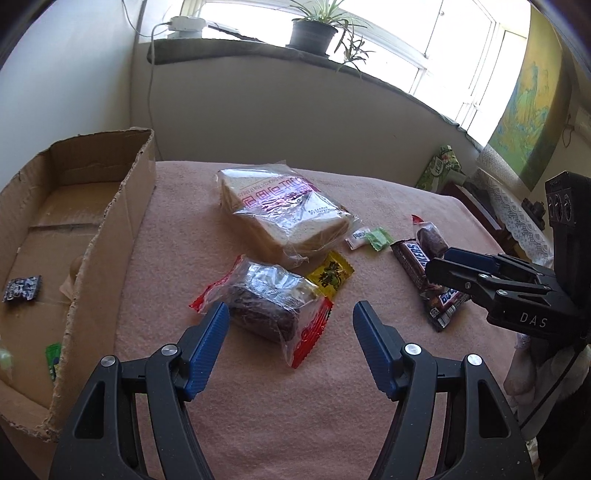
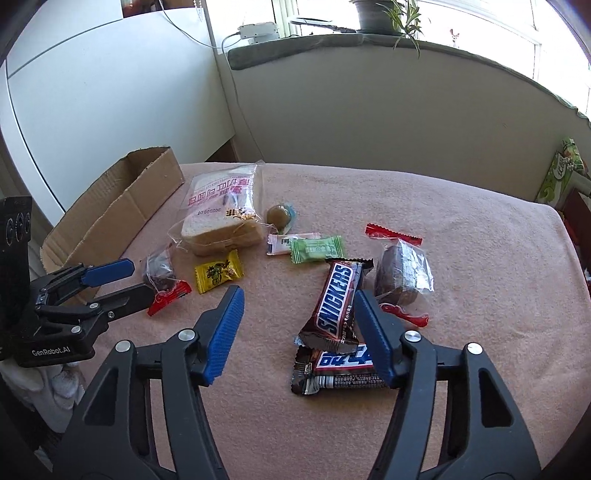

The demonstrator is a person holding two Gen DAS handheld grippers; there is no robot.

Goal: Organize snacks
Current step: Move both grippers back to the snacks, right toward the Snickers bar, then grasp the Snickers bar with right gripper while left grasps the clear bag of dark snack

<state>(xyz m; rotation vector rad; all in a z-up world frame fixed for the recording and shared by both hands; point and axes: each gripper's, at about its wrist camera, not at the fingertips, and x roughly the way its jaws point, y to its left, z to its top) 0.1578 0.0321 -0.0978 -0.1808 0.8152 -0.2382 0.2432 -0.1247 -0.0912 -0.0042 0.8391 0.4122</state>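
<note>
My left gripper (image 1: 290, 310) is open over the pink cloth, its left pad beside a clear-wrapped brown cake (image 1: 266, 299) with red ends. A bag of sliced bread (image 1: 288, 214) and a yellow candy (image 1: 330, 275) lie just beyond. My right gripper (image 2: 299, 293) is open too. A Snickers bar (image 2: 336, 302) lies between its fingers, close against the right pad, and overlaps a second bar (image 2: 343, 369). Another wrapped cake (image 2: 402, 277) sits to the right of that finger. The cardboard box (image 1: 110, 229) stands at the left.
Inside the box lie a dark blue packet (image 1: 22, 290) and a green packet (image 1: 53, 360). A white candy (image 2: 284, 243), a green candy (image 2: 316, 249) and a round brown sweet (image 2: 279, 215) rest mid-table. A wall and a windowsill with a potted plant (image 1: 310, 33) stand behind.
</note>
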